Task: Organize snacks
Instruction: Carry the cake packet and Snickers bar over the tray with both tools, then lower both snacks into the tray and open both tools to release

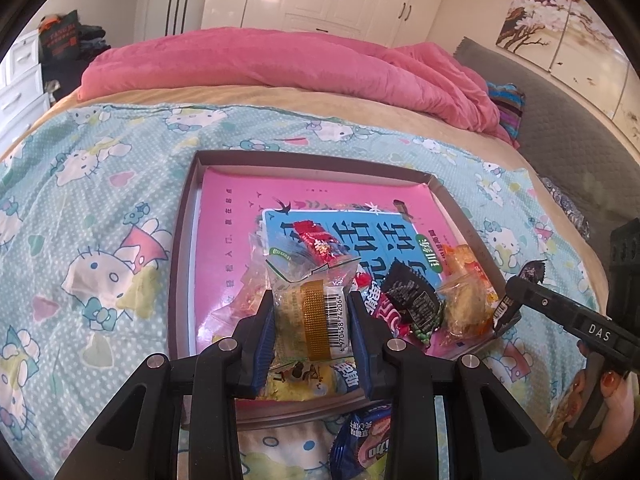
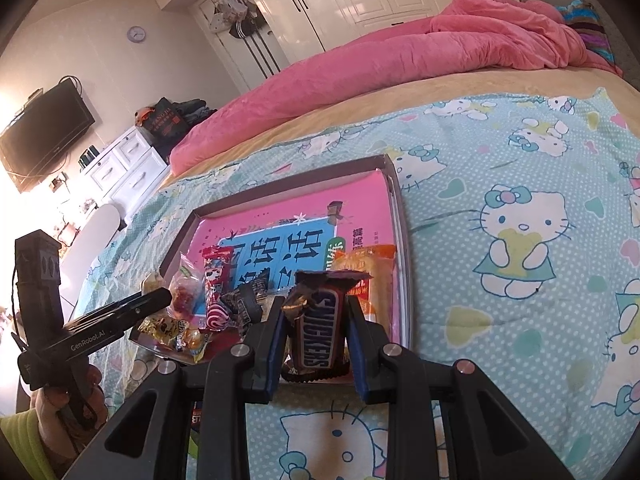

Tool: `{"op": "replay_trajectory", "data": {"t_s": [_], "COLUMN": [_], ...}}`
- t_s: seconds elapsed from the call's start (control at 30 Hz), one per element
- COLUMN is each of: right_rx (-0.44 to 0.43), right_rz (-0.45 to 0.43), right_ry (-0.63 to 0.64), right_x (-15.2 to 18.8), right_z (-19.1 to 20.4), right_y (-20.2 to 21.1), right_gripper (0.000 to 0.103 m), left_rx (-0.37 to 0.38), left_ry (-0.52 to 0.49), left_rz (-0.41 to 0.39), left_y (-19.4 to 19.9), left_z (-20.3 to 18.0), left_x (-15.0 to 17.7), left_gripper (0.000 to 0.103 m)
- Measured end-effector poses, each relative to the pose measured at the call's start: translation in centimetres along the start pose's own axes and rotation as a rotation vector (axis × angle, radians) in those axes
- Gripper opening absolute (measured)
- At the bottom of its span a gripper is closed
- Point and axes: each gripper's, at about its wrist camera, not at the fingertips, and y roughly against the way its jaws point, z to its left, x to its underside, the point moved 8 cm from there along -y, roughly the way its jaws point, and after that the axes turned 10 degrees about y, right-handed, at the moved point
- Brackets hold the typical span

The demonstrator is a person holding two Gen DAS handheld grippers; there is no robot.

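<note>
A shallow box (image 1: 182,248) with a pink book in it lies on the bed and holds several wrapped snacks. My left gripper (image 1: 312,300) is shut on a clear-wrapped cake snack (image 1: 316,308) with a barcode, above the box's near edge. My right gripper (image 2: 316,312) is shut on a Snickers bar (image 2: 318,336), held upright over the box's near right corner (image 2: 404,320). The right gripper also shows in the left wrist view (image 1: 516,296), and the left gripper in the right wrist view (image 2: 160,300). A black-wrapped snack (image 1: 412,300) and an orange packet (image 2: 368,276) lie in the box.
A blue snack packet (image 1: 360,444) lies on the Hello Kitty sheet (image 1: 80,240) just in front of the box. A pink quilt (image 1: 280,64) is bunched at the far side of the bed. White drawers (image 2: 124,168) and a TV (image 2: 44,136) stand to the left.
</note>
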Motion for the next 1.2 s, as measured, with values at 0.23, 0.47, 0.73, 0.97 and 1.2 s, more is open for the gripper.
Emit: {"op": "replay_trajectory", "data": {"t_s": [0.23, 0.47, 0.73, 0.97, 1.2], "right_rx": [-0.017, -0.026, -0.037, -0.021, -0.004], "right_rz": [0.036, 0.057, 0.078, 0.083, 0.085], "right_ry": [0.006, 0.005, -0.024, -0.069, -0.102], "right_x": [0.6, 1.2, 1.8, 2.0, 2.1], "right_z": [0.5, 0.8, 0.4, -0.7, -1.5], "right_y": [-0.8, -1.2, -1.5, -1.3, -1.1], "right_gripper": [0.029, 0.029, 0.030, 0.029, 0.031], "left_rx": [0.002, 0.004, -0.001, -0.002, 0.000], "left_ry": [-0.001, 0.007, 0.019, 0.021, 0.030], "left_rz": [0.007, 0.014, 0.029, 0.033, 0.037], "left_y": [0.0, 0.0, -0.4, -0.5, -0.4], "left_z": [-0.1, -0.1, 0.2, 0.3, 0.3], "left_x": [0.1, 0.2, 0.4, 0.4, 0.5], "left_gripper": [0.035, 0.035, 0.035, 0.035, 0.035]}}
